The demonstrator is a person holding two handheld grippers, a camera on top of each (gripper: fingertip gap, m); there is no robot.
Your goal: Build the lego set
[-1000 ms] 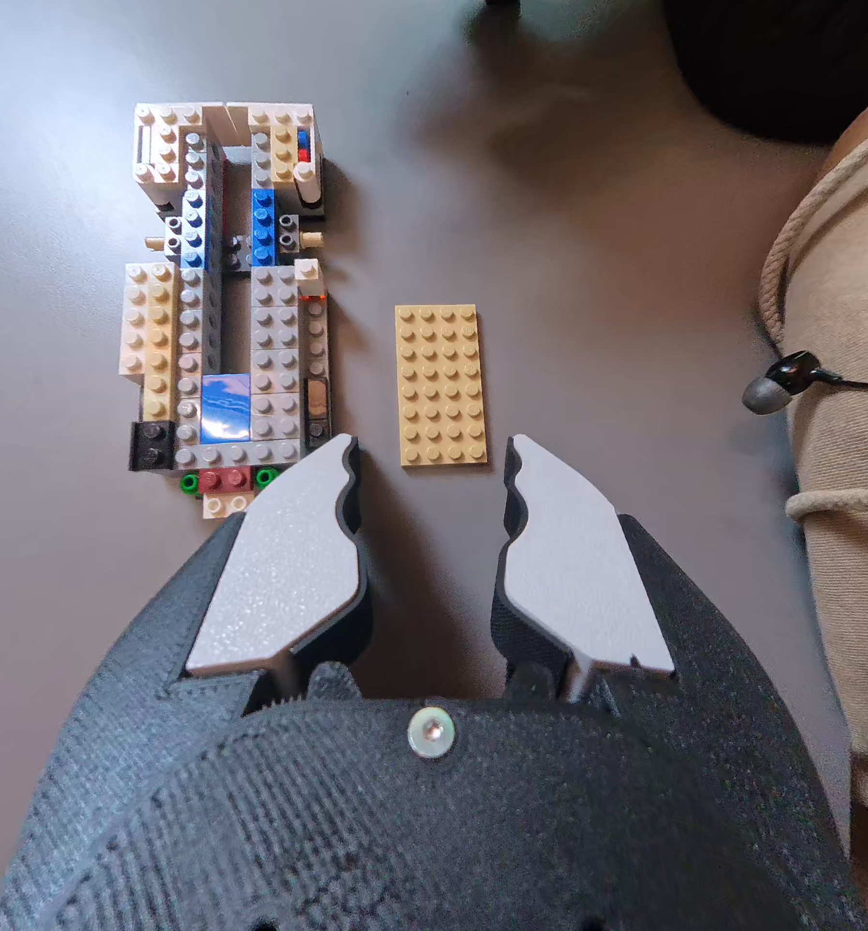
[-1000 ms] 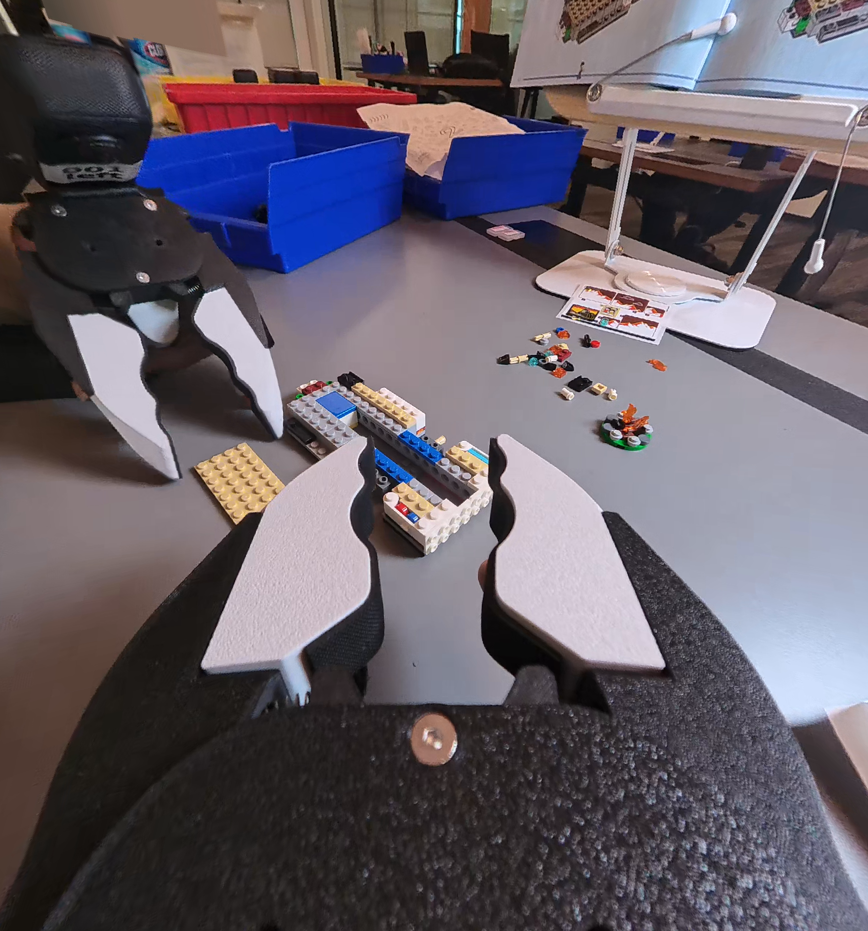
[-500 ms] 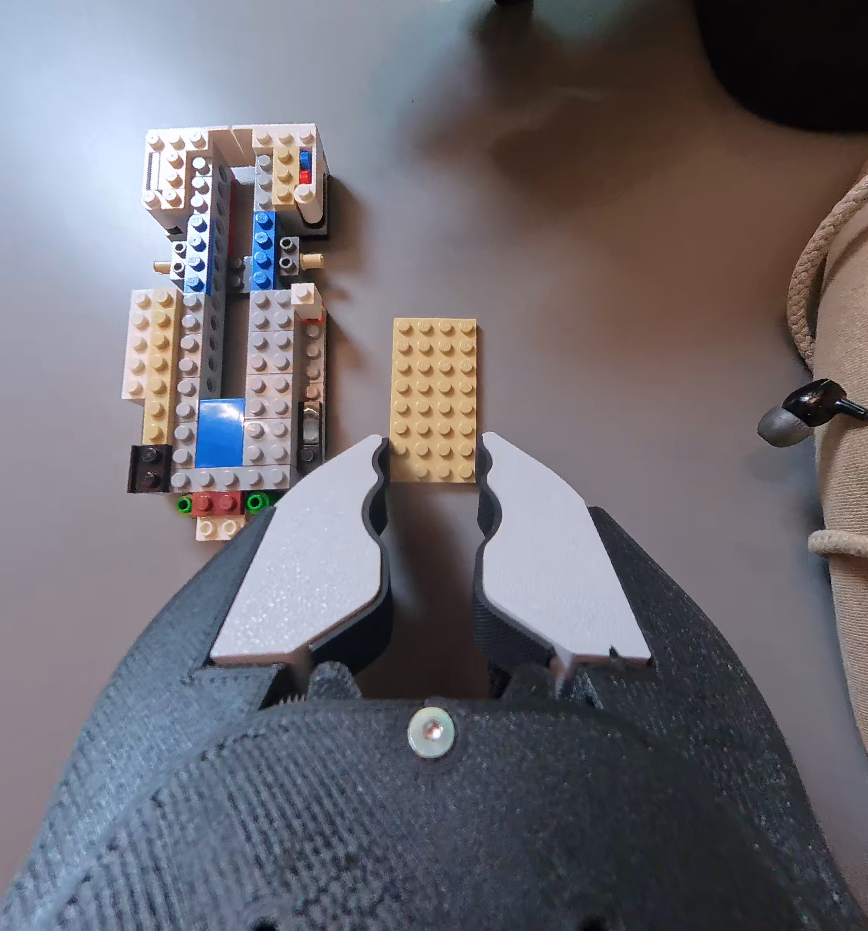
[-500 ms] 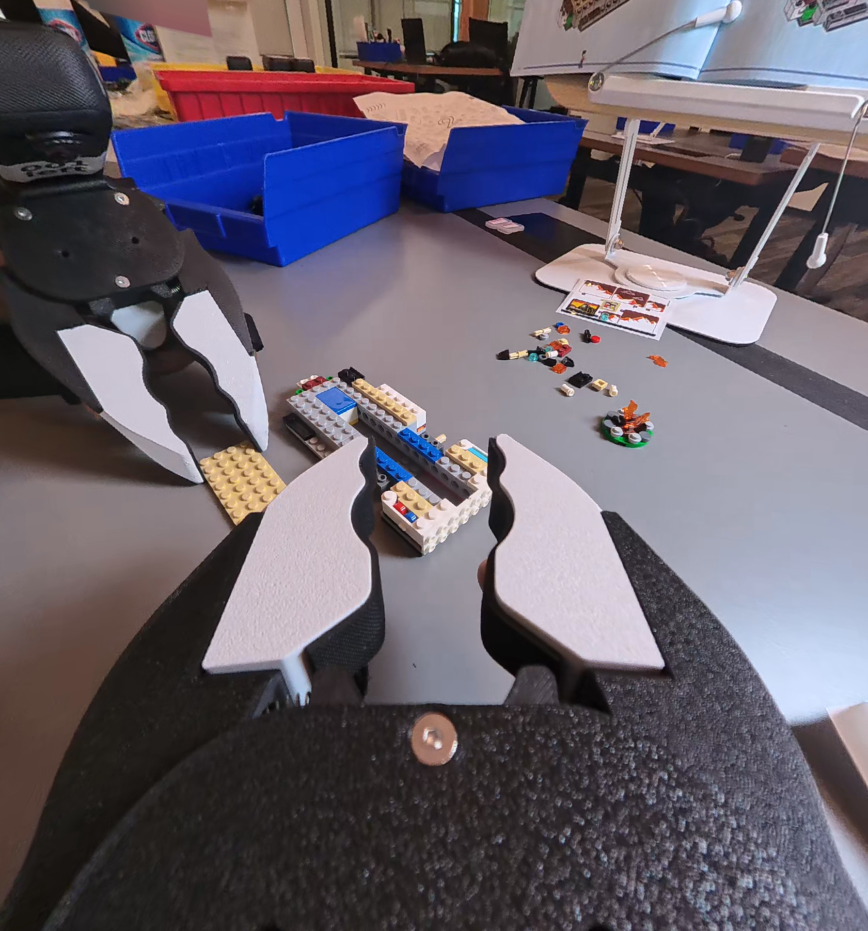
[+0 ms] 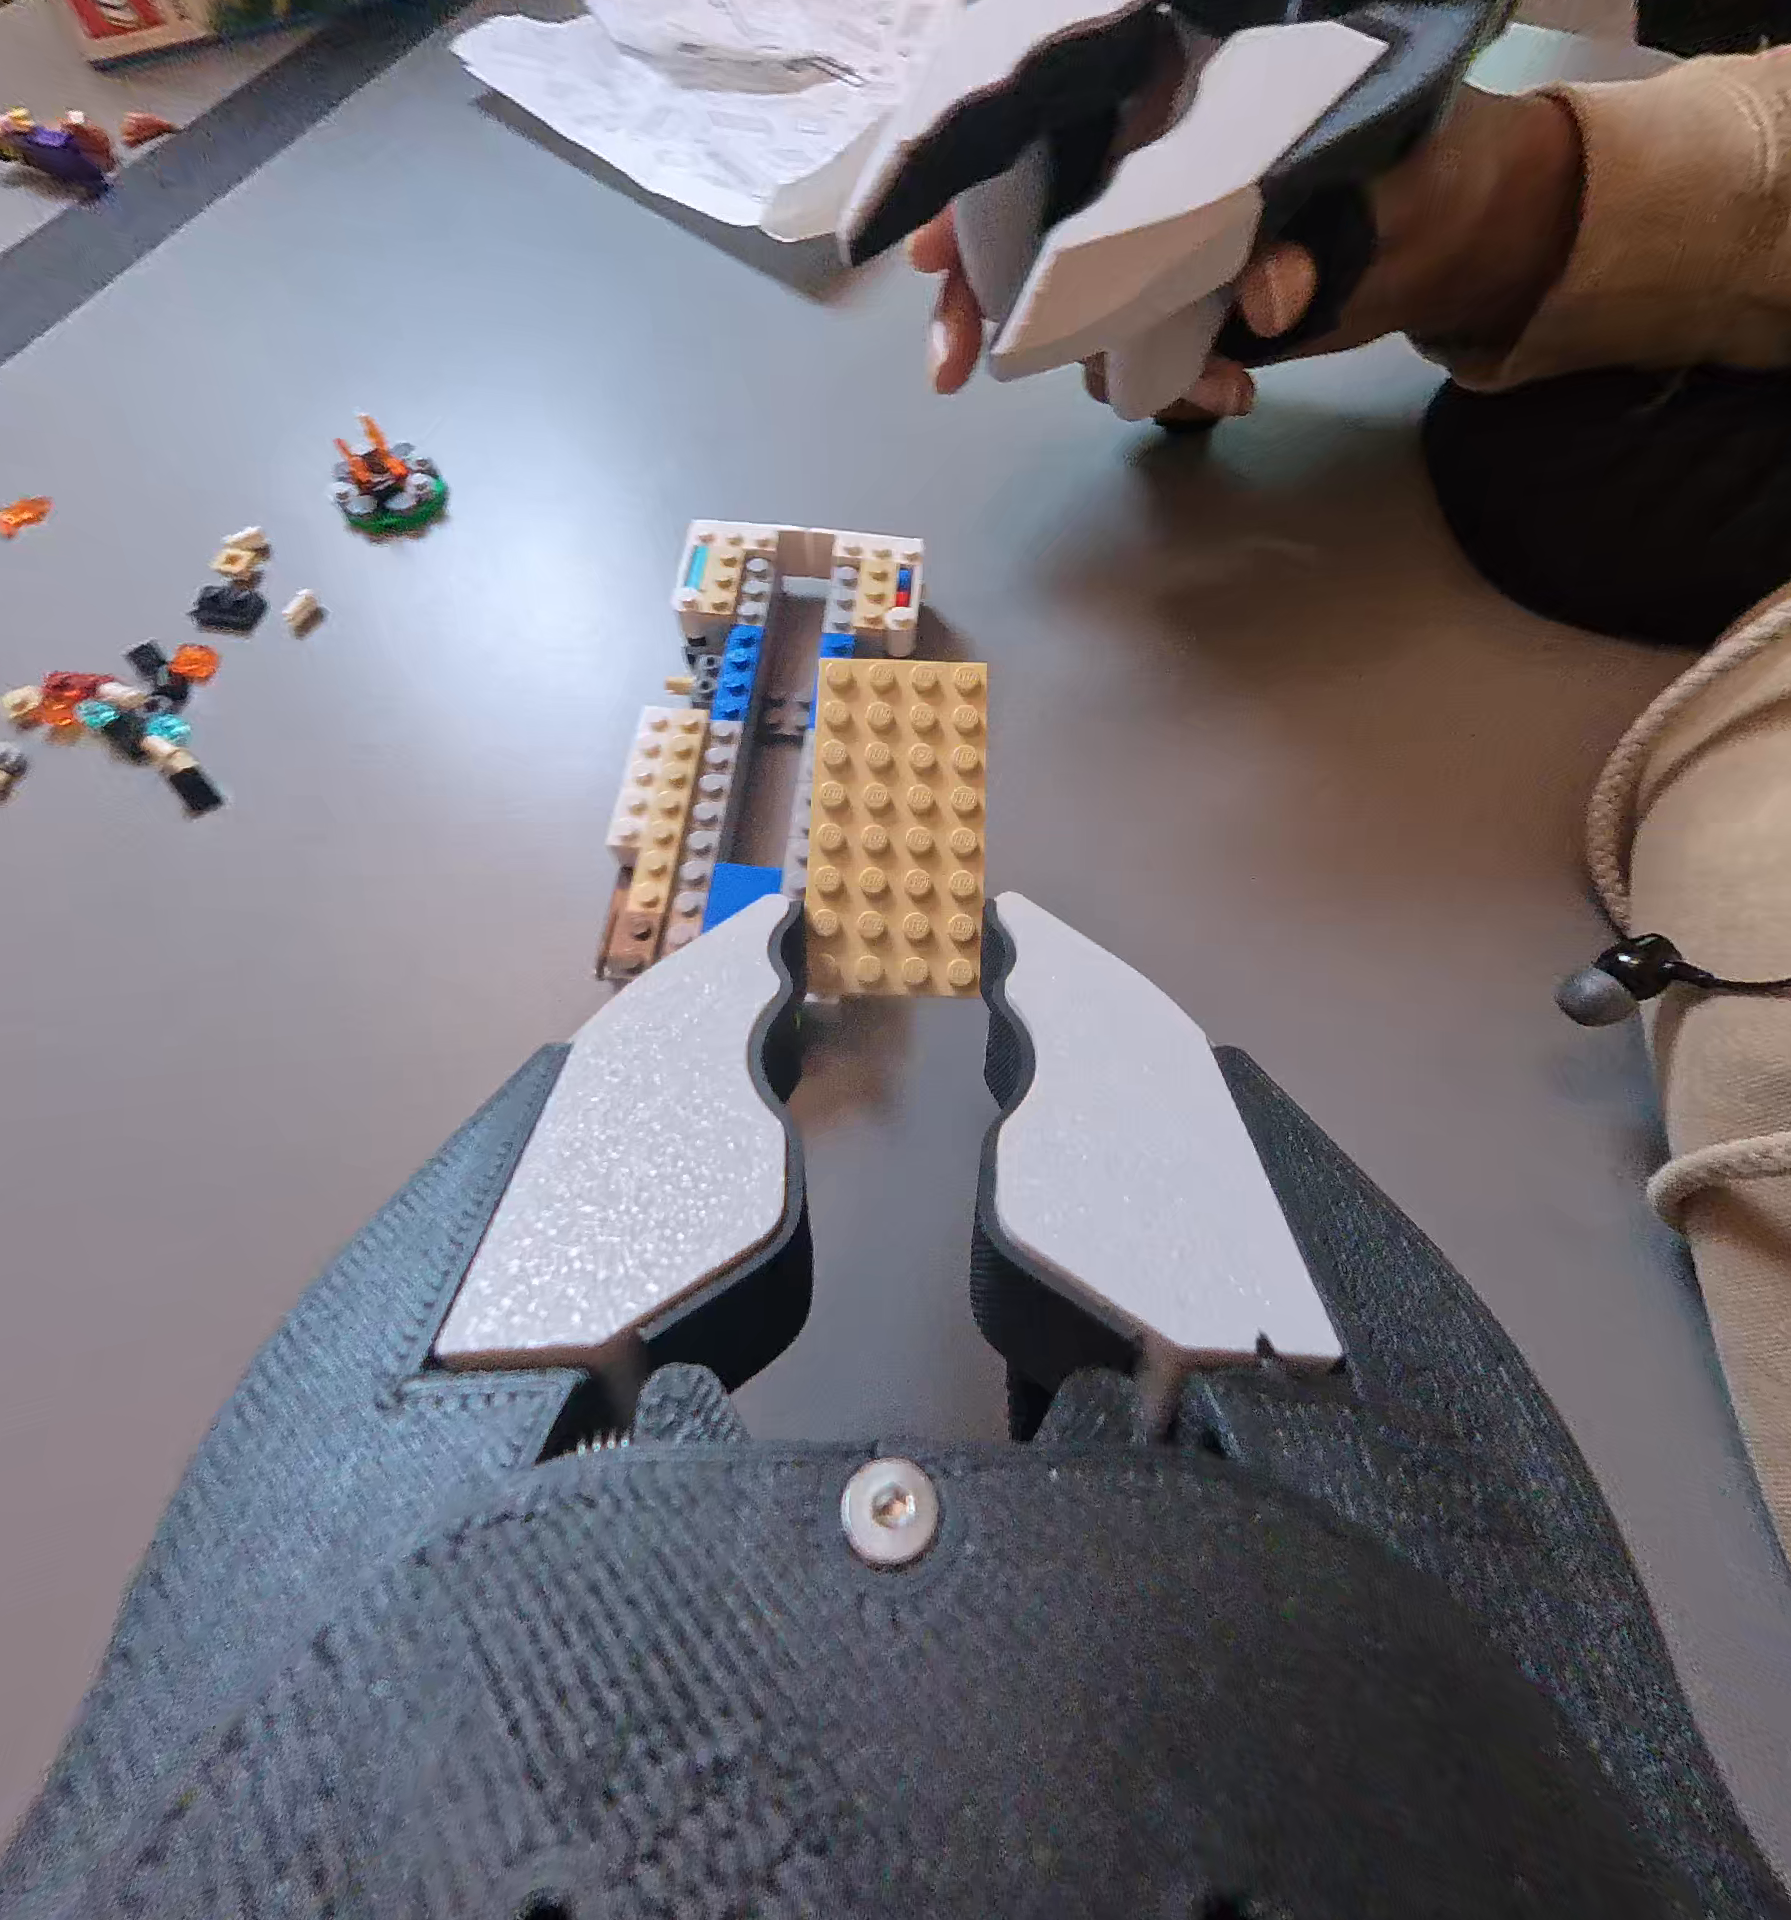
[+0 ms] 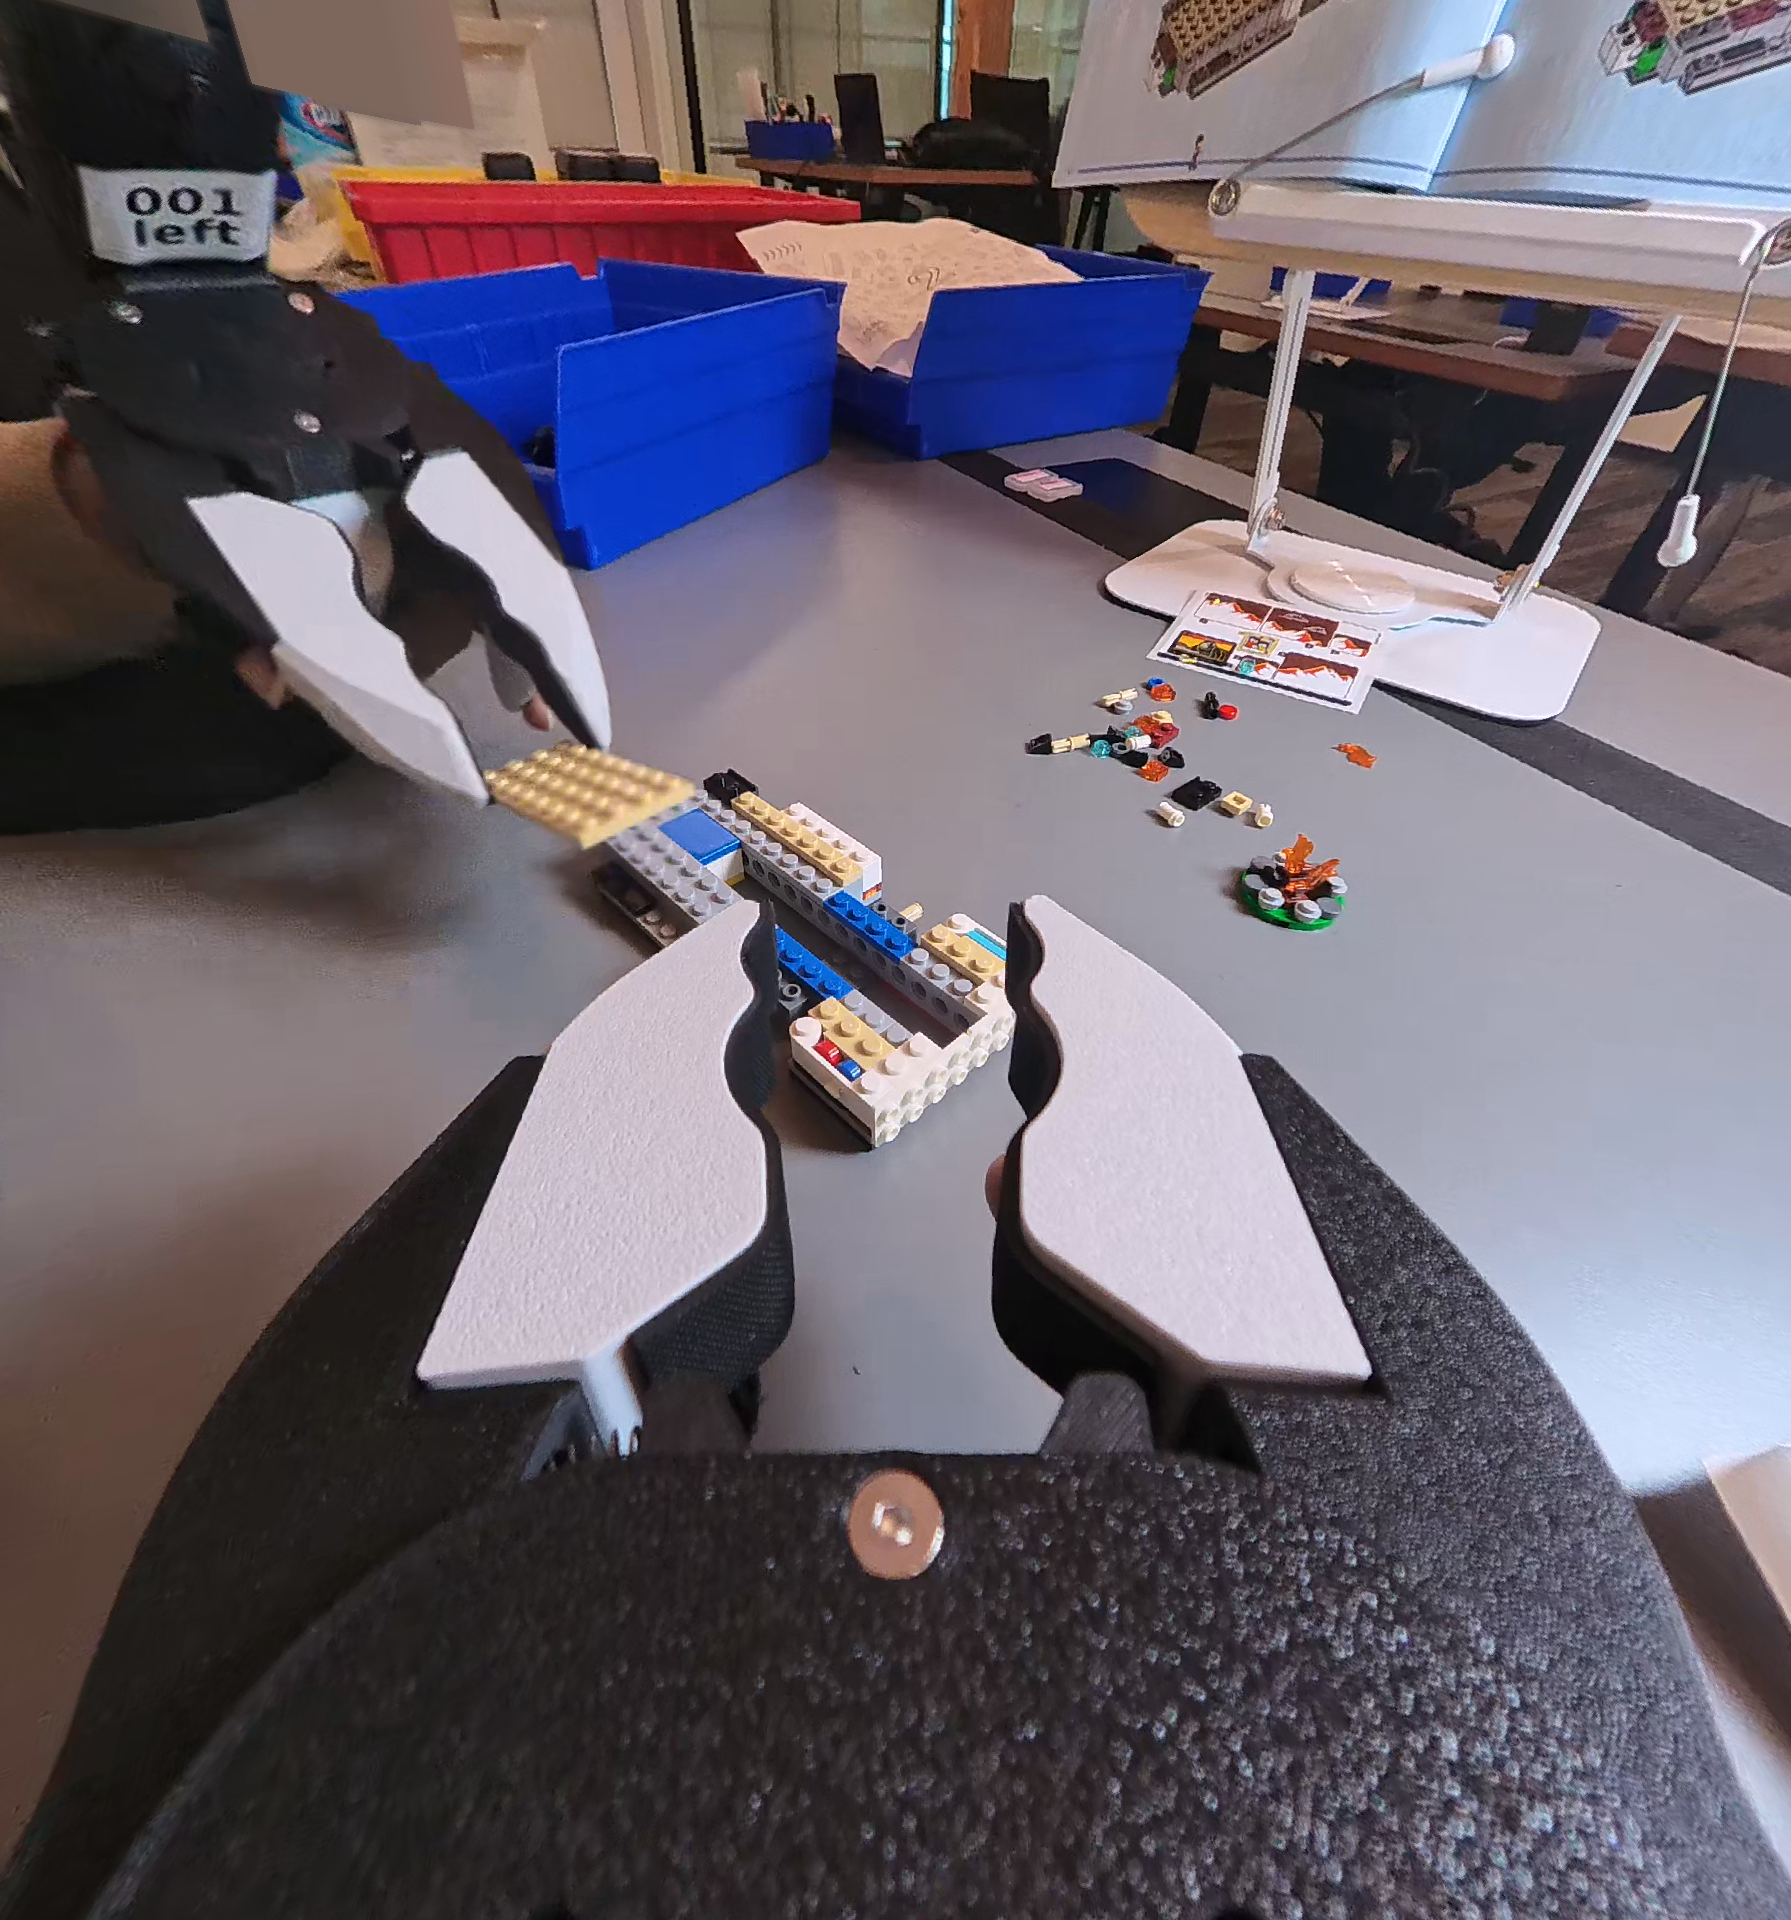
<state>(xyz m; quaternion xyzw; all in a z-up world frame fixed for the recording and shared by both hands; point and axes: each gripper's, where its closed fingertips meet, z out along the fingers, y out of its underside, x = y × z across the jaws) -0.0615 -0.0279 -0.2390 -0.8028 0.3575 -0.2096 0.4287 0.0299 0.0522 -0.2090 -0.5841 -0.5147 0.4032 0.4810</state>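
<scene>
My left gripper (image 5: 893,935) is shut on the near end of a tan studded plate (image 5: 896,821). It holds the plate in the air over the right side of a long brick model (image 5: 704,790) on the grey table. In the right wrist view the left gripper (image 6: 532,764) carries the tan plate (image 6: 590,790) above the model's far end (image 6: 683,862). My right gripper (image 6: 883,961) is open and holds nothing. It hovers just short of the model's white near end (image 6: 901,1060), and it also shows at the top of the left wrist view (image 5: 974,281).
Several small loose pieces (image 6: 1151,748) and a green round piece with orange flames (image 6: 1291,883) lie right of the model. Blue bins (image 6: 662,395) and a red bin (image 6: 579,218) stand behind. A white stand (image 6: 1390,613) is at far right. A person's beige sleeve (image 5: 1764,852) is at my right. One gripper's finger ends stand about 12 cm off the other's.
The left jaws closed on the tan plate where it lay beside the model, then lifted it and carried it over the model. The right gripper has stayed open and nearly still.
</scene>
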